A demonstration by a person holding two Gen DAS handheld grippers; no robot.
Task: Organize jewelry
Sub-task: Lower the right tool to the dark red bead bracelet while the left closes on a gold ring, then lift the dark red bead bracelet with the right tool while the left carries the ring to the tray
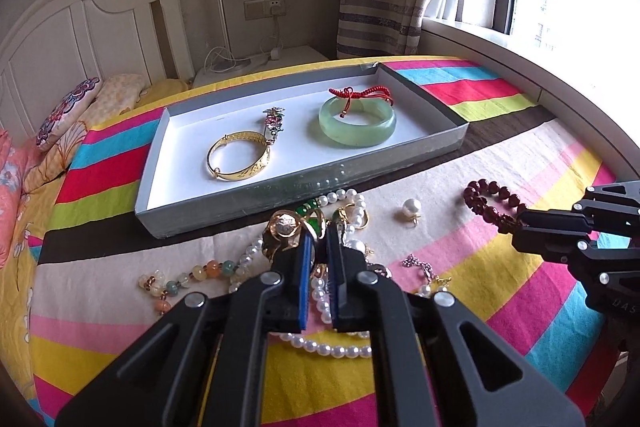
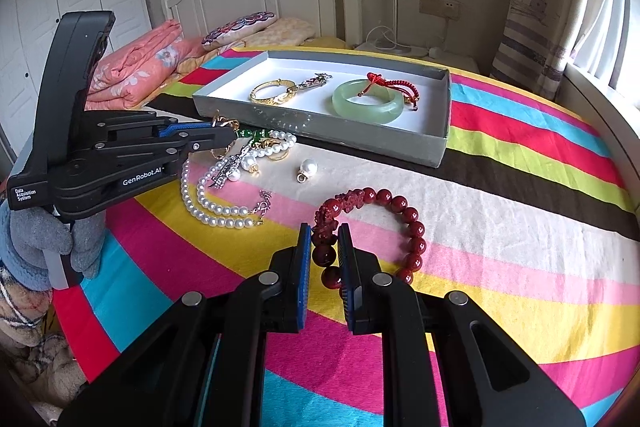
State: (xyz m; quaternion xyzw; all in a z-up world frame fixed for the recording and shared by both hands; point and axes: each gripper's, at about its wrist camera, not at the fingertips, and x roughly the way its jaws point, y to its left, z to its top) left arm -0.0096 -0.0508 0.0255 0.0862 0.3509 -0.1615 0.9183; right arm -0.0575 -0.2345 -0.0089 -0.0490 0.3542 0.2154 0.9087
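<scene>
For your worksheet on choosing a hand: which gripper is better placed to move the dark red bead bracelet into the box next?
The right gripper. Its fingers already straddle the dark red bead bracelet, which lies alone on the bedspread. The left gripper is busy in the tangled jewelry pile, farther from it.

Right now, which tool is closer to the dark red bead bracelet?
The right tool. Its pads sit on either side of the red bracelet, closed on its beads. The left tool is off to the side, over the pearl necklace pile.
</scene>
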